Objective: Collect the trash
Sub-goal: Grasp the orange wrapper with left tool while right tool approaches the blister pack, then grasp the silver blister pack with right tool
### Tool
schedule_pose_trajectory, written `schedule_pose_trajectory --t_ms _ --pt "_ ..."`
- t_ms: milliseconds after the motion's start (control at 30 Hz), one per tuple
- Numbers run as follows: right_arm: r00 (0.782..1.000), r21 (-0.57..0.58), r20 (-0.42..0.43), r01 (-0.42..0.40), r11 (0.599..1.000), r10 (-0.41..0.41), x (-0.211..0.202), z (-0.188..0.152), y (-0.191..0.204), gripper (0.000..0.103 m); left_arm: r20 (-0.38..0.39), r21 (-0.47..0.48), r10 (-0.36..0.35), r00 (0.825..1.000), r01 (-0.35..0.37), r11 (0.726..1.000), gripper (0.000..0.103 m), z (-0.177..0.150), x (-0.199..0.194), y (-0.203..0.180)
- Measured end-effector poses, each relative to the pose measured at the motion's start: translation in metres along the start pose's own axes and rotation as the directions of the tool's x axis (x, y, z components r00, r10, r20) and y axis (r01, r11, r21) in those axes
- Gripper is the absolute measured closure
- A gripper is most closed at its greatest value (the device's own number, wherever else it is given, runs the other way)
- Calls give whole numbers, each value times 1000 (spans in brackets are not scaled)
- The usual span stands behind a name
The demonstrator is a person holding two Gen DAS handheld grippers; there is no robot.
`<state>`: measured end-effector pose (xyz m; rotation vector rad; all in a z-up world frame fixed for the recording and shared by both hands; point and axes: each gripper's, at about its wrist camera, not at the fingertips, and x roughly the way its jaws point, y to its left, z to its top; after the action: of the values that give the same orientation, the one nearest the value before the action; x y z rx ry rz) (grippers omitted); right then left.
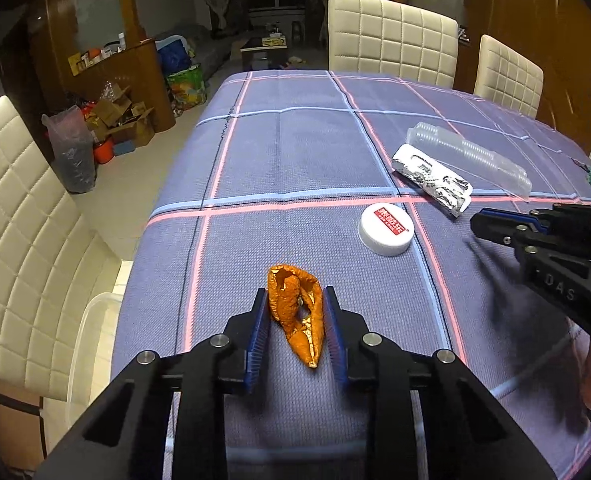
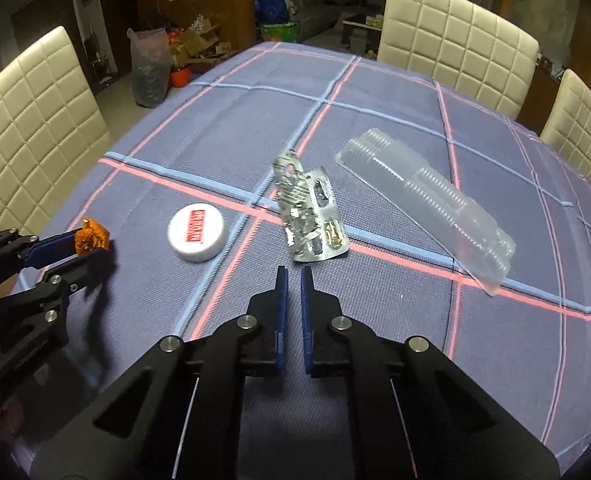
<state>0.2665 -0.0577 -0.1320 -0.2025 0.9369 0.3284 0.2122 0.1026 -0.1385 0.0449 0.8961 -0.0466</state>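
An orange peel [image 1: 295, 312] sits between the blue pads of my left gripper [image 1: 295, 296], which is shut on it low over the checked tablecloth. The right wrist view shows the same peel [image 2: 91, 238] pinched in the left gripper [image 2: 95, 244]. My right gripper [image 2: 293, 272] is shut with nothing between its pads. Just beyond its tips lies a crumpled silver blister pack [image 2: 311, 216], apart from them. A white cap with a red label [image 2: 197, 232] rests between the two grippers. From the left wrist view, the right gripper [image 1: 475, 226] points at the blister pack [image 1: 431, 180] and cap [image 1: 385, 230].
A clear plastic clamshell tray [image 2: 427, 200] lies right of the blister pack. Cream quilted chairs [image 2: 455, 28] stand around the table. A translucent plastic bin [image 1: 91, 328] sits beside the table's left edge. A grey bag and boxes [image 1: 71, 148] stand on the floor beyond.
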Motion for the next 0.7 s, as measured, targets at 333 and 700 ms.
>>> schedule_pose_trajectory --t_ms 333,700 --pt "998 -5 69 1 1000 0 -36 -9 10 99 40 0 13 999 -13 1000 76 -10 -25 6" --pt "998 -11 8 57 998 -57 -7 2 -7 76 36 -3 28 999 -28 1000 76 10 -7 1"
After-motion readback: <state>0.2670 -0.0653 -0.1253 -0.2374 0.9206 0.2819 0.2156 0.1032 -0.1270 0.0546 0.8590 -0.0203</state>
